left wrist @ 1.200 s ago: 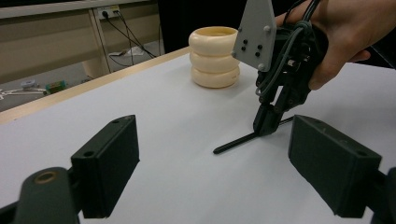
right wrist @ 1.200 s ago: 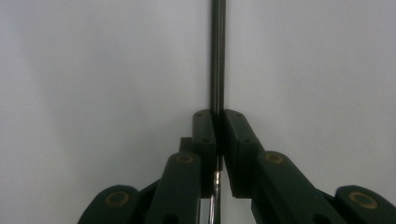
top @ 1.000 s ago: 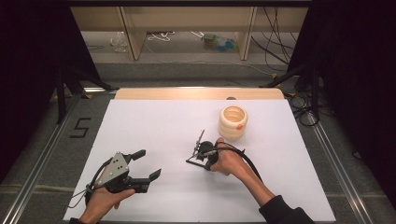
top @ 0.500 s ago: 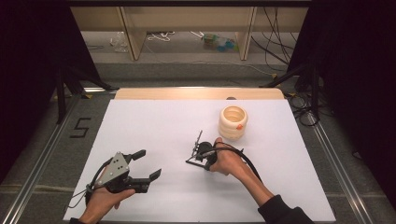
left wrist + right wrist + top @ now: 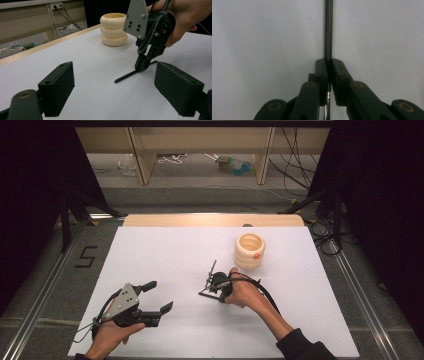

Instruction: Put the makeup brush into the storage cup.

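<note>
Left gripper fingers apart near the table's front edge; right gripper clamps a black rod.

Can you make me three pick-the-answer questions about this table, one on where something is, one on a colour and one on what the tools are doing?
1. Where is the ring stack?
A) far right part of the white table
B) near left corner
C) on the floor

2. What colour is it?
A) blue
B) cream
C) black

3. What is the right tool doing?
A) open, holding nothing
B) shut on a thin black rod
C) gripping the stack

Answers: 1 A, the high view shows it beyond the right hand. 2 B, it looks pale cream. 3 B, its jaws pinch the rod; the left tool is open.
</note>
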Action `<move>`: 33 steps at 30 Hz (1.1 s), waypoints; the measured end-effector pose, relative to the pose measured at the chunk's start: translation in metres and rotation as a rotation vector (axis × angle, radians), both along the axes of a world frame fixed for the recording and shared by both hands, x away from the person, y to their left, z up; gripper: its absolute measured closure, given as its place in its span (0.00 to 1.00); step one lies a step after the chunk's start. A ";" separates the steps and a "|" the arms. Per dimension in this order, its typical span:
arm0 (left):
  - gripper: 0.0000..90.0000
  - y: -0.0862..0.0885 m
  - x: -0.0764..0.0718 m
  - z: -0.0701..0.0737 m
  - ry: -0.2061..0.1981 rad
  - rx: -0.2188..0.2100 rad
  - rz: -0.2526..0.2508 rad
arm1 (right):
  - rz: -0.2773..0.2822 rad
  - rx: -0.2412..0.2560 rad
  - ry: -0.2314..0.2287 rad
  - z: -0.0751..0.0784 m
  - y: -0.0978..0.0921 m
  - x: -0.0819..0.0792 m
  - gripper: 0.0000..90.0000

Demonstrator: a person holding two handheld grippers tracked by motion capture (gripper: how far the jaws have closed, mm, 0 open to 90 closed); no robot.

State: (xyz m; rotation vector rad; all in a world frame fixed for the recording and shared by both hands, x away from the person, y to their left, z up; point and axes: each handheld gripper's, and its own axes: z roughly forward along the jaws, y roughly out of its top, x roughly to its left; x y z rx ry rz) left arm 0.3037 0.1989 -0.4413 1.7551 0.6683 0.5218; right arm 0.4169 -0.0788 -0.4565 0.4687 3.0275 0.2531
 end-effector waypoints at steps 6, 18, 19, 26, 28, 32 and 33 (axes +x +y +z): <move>0.18 0.000 0.000 0.000 0.002 0.003 -0.002 | 0.013 0.000 -0.004 0.000 0.000 -0.001 0.93; 0.18 -0.002 -0.001 -0.001 0.012 -0.003 -0.007 | 0.055 0.028 -0.044 0.011 -0.002 -0.002 0.93; 0.18 -0.002 -0.001 -0.001 0.011 -0.002 -0.008 | 0.056 0.030 -0.048 0.014 -0.002 -0.002 0.93; 0.18 -0.002 -0.001 0.000 0.003 0.007 -0.011 | 0.081 0.063 -0.082 0.023 -0.003 -0.007 0.93; 0.18 -0.001 0.000 0.000 -0.002 0.011 -0.013 | 0.118 0.075 -0.095 0.025 -0.003 -0.006 0.93; 0.18 -0.002 -0.001 -0.001 0.008 0.002 -0.008 | 0.092 0.077 -0.086 0.028 -0.002 -0.011 0.93; 0.18 -0.001 0.000 0.000 0.001 0.010 -0.011 | 0.100 0.080 -0.089 0.029 -0.001 -0.011 0.93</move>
